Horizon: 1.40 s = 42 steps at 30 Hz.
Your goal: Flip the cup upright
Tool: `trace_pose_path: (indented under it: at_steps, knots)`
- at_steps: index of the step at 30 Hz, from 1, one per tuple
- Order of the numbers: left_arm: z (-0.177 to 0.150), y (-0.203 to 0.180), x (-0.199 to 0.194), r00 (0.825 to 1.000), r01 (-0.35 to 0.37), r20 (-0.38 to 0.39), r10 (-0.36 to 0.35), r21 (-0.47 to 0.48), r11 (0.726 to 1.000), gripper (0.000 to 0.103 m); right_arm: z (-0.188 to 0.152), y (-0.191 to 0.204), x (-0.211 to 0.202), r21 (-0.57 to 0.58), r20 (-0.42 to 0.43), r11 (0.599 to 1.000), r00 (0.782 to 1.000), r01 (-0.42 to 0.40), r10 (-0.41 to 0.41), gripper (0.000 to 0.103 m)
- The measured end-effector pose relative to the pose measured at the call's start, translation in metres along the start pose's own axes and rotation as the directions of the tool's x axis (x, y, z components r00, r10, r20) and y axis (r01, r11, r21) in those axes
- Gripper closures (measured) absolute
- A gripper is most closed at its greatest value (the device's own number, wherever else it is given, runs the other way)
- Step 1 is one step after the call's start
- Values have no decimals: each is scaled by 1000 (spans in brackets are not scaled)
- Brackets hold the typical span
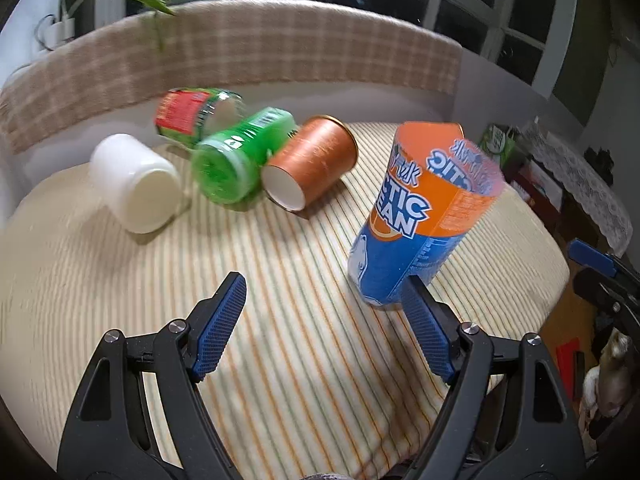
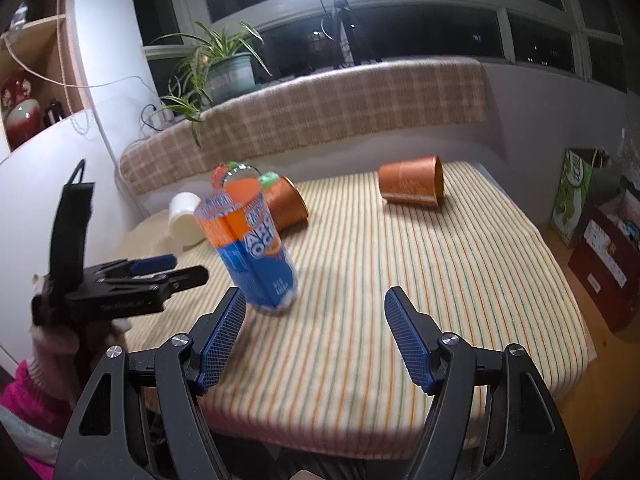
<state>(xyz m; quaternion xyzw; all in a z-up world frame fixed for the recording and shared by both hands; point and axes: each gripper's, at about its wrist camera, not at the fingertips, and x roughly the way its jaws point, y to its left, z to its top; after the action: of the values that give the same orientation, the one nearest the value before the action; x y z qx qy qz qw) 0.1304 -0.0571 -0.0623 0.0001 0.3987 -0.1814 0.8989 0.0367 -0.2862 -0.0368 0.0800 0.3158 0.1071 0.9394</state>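
Both claws, left gripper [image 1: 324,294] and right gripper [image 2: 316,308], are hanging released beside the tilting orange-and-blue cut plastic cup [image 1: 420,216] mid-way along the striped cloth tabletop [image 2: 400,280], bare cloth lying rightward to its edge.

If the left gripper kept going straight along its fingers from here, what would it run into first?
Probably bare striped cloth: the open left gripper points at the gap between the lying copper cup and the upright orange-and-blue cup, which stands by its right finger. Further on, likely the copper cup; depth is unclear.

Each gripper [image 1: 324,300] [image 2: 316,300] is black plastic with blue textured pads, silver screws; a pink sleeve [image 2: 24,392] shows.
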Motion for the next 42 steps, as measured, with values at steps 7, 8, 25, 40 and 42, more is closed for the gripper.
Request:
trace_pose_path:
  at_steps: [7, 8, 25, 40, 42]
  knots:
    - [-1, 2, -36, 995, -26, 97, 29, -30, 999, 21, 10, 16, -1, -22, 51, 1000, 999, 0, 1, 31]
    - [0, 2, -43, 992, -34, 120, 38, -38, 999, 21, 12, 17, -2, -22, 63, 1000, 998, 5, -4, 31]
    - [-2, -7, -121, 879, -196, 418, 230, -124, 973, 0, 26, 37, -9, -58, 223, 984, 963, 168, -151, 19]
    - [-3, -7, -125, 870, -215, 427, 247, -123, 969, 0, 27, 43, -5, -55, 243, 980, 955, 189, -171, 18]
    - [-3, -6, -126, 869, -219, 426, 250, -121, 968, 0, 27, 43, -5, -50, 242, 980, 955, 191, -173, 18]
